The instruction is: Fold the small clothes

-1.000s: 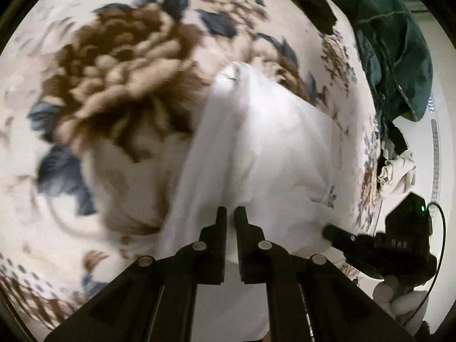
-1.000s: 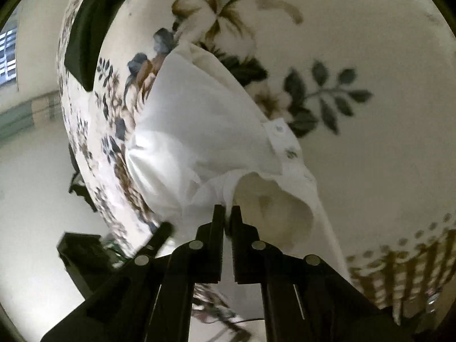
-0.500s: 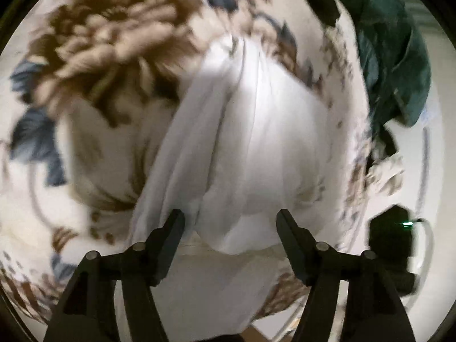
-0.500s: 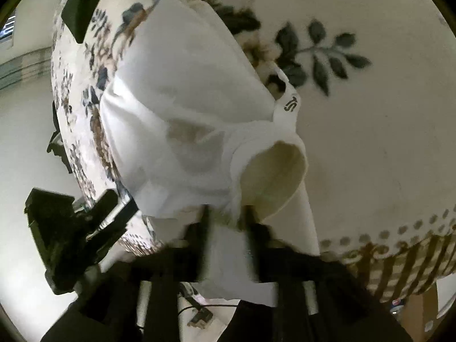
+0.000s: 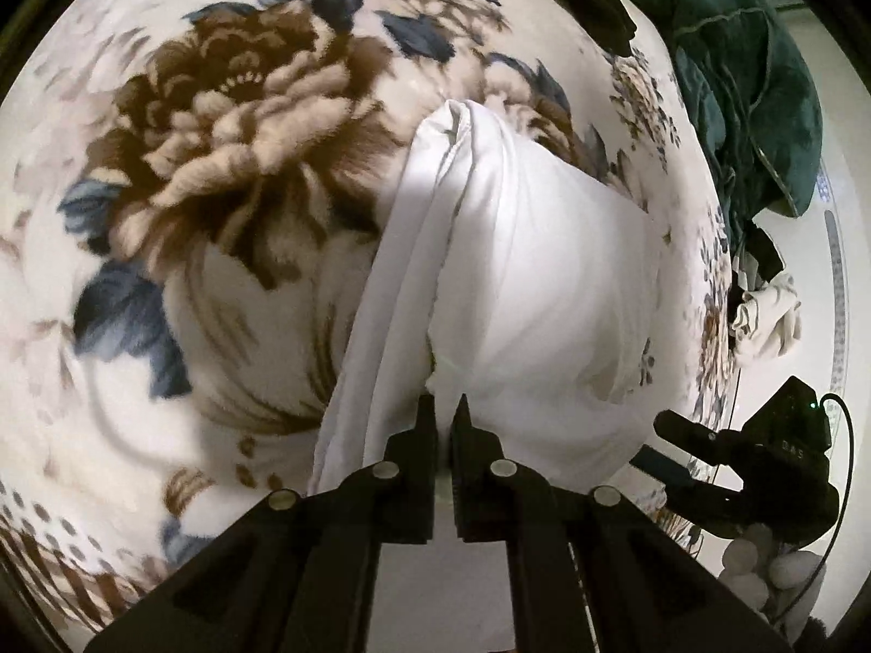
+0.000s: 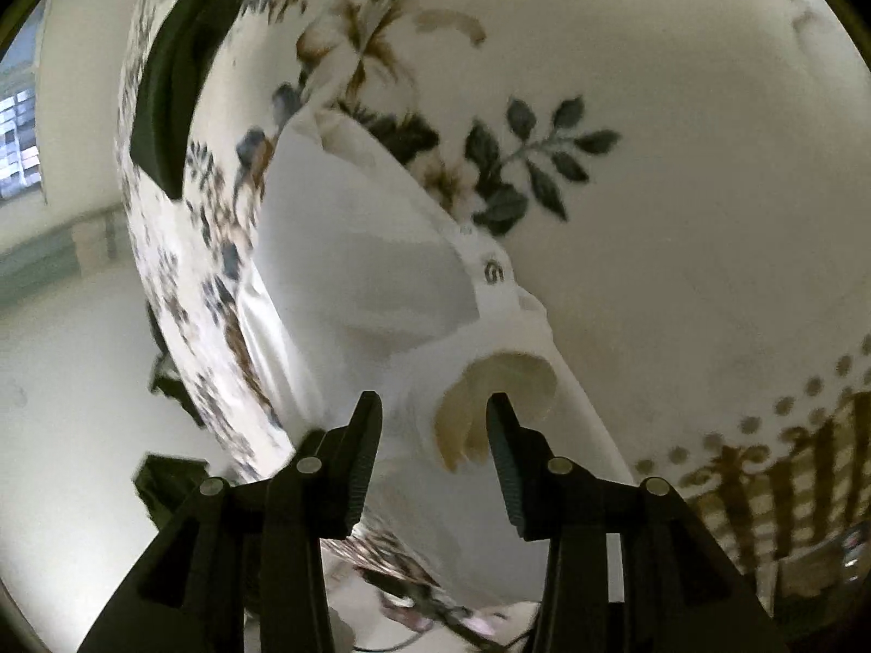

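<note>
Left wrist view shows the left gripper [image 5: 445,418] clenched on the near hem of the white garment [image 5: 544,283], whose long axis runs toward 12 o'clock, while the right gripper [image 6: 433,416] stands released around the sleeve opening [image 6: 498,397].

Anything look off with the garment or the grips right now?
White garment lies bunched on the floral blanket, one edge rucked into a ridge. Left gripper is shut on its hem; right gripper stands open.

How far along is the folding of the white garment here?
Early to midway. Done: the white garment lies on the floral blanket, one side already doubled over. In hand: the left gripper, having just closed, is shut on its near edge; the right gripper is open at the sleeve opening, not pinching. Left: regrip, finish the folds and flatten.
</note>
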Demonstrator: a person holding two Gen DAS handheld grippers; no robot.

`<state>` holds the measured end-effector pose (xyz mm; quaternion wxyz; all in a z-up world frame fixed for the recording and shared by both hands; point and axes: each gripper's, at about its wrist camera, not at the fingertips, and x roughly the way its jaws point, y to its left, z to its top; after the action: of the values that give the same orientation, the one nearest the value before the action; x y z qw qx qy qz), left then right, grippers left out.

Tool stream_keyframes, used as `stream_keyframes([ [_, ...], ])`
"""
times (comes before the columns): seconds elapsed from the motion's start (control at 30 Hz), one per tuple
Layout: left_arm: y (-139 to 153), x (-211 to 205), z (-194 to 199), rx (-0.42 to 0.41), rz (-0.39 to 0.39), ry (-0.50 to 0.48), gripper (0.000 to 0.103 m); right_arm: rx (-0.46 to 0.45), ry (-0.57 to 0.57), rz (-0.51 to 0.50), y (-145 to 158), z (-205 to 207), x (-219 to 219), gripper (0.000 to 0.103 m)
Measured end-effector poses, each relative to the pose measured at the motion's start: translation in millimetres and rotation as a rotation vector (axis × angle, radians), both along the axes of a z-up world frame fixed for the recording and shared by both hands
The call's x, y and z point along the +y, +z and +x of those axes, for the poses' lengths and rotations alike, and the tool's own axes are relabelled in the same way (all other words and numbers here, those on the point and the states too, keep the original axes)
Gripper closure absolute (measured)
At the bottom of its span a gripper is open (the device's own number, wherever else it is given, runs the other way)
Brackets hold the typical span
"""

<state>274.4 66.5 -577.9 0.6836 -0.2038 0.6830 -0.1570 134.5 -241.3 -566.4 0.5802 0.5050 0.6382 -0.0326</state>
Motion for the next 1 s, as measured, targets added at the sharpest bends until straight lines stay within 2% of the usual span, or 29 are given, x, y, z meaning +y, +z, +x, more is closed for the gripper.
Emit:
stream_keyframes([
  [0.03,-1.7,-1.3,-0.1,0.0,0.005,-0.004,0.1,-0.01,-0.022,-0.008,-2.3,0.0,0.4,0.066],
  [0.07,-3.6,-2.0,-0.3,0.001,0.01,-0.009,0.1,-0.012,-0.02,-0.027,-2.6,-1.6,0.7,0.093],
  [0.1,-4.9,-0.7,-1.2,0.005,0.012,-0.009,0.1,0.004,0.002,-0.066,-4.1,-2.8,2.0,0.101],
  [0.2,-11.5,0.9,-1.8,0.028,0.005,-0.006,0.097,0.058,0.061,-0.127,-13.2,-9.3,12.7,0.101],
  [0.3,-10.5,10.4,-1.7,0.077,-0.047,0.045,0.096,0.078,0.1,-0.118,-19.6,-14.2,16.8,0.101],
  [0.33,-5.6,12.3,-1.9,0.073,-0.051,0.05,0.094,0.083,0.11,-0.103,-20.2,-14.7,17.4,0.101],
  [0.37,0.2,13.7,-2.5,0.061,-0.049,0.049,0.088,0.088,0.117,-0.094,-21.4,-15.7,18.1,0.1],
  [0.43,19.3,17.4,-6.7,-0.001,-0.031,0.034,0.058,0.08,0.14,-0.089,-16.7,-11.5,22.0,0.09],
  [0.47,26.3,18.7,-9.3,-0.018,-0.021,0.027,0.024,0.068,0.153,-0.101,-11.9,-13.9,21.0,0.065],
  [0.5,35.6,21.5,-15.1,-0.037,-0.014,0.02,0.006,0.054,0.161,-0.11,-5.5,-15.7,20.5,0.044],
  [0.57,45.7,28.7,-28.6,-0.048,-0.002,0.018,0.006,0.028,0.182,-0.127,9.3,-24.3,21.6,0.036],
  [0.7,38.3,43.8,-68.1,0.016,0.031,0.008,0.006,0.052,0.228,-0.134,21.1,-55.5,18.0,0.036],
  [0.83,1.7,47.3,-119.6,0.139,0.033,0.002,0.006,0.125,0.255,-0.115,0.8,-94.9,14.1,0.036],
  [1.0,-40.7,32.9,-159.1,0.228,0.016,-0.059,0.006,0.168,0.276,-0.054,-40.5,-131.7,11.7,0.036],
])
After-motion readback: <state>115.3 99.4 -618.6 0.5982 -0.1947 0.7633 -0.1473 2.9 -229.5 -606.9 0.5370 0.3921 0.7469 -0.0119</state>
